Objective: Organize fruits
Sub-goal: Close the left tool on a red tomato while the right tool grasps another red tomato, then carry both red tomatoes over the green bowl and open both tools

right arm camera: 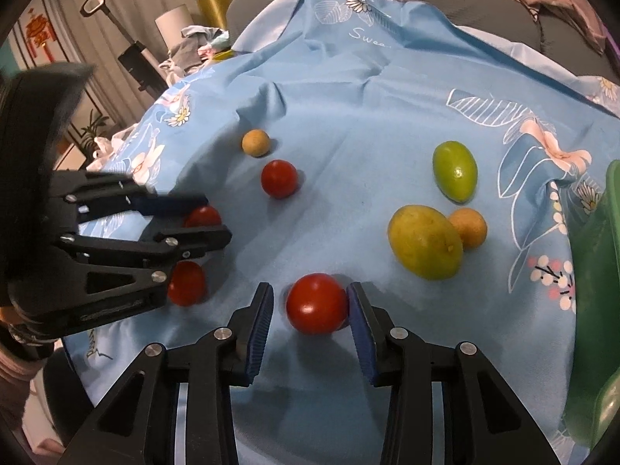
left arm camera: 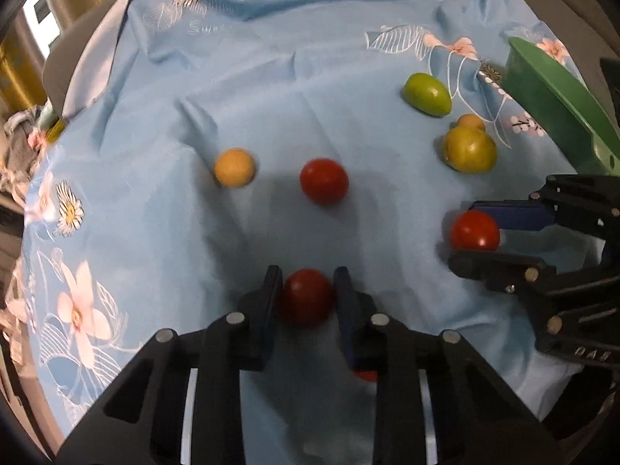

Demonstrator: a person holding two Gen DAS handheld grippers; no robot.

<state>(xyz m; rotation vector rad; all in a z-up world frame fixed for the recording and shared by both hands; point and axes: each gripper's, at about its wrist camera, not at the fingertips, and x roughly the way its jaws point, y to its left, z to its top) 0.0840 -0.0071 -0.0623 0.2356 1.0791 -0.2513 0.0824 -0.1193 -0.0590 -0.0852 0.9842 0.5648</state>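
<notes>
A red tomato [left arm camera: 306,296] sits on the blue floral cloth [left arm camera: 271,97], clamped between the pads of the left hand-held gripper [left arm camera: 306,290]. A second tomato [right arm camera: 316,304] lies inside the right hand-held gripper [right arm camera: 310,310], touching only its right pad, the jaws parted wider than the fruit. A green bowl [left arm camera: 558,104] stands beyond.

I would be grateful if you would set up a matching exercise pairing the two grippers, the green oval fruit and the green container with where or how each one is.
1 left gripper
2 right gripper
3 green oval fruit
4 green container

A at the blue cloth's right edge
B open, gap beside the glossy tomato
C loose, beyond the yellow-green fruit
D pads against both sides of the shaded tomato

Pairs: 1-D, 2-B, 3-C, 4-A
</notes>
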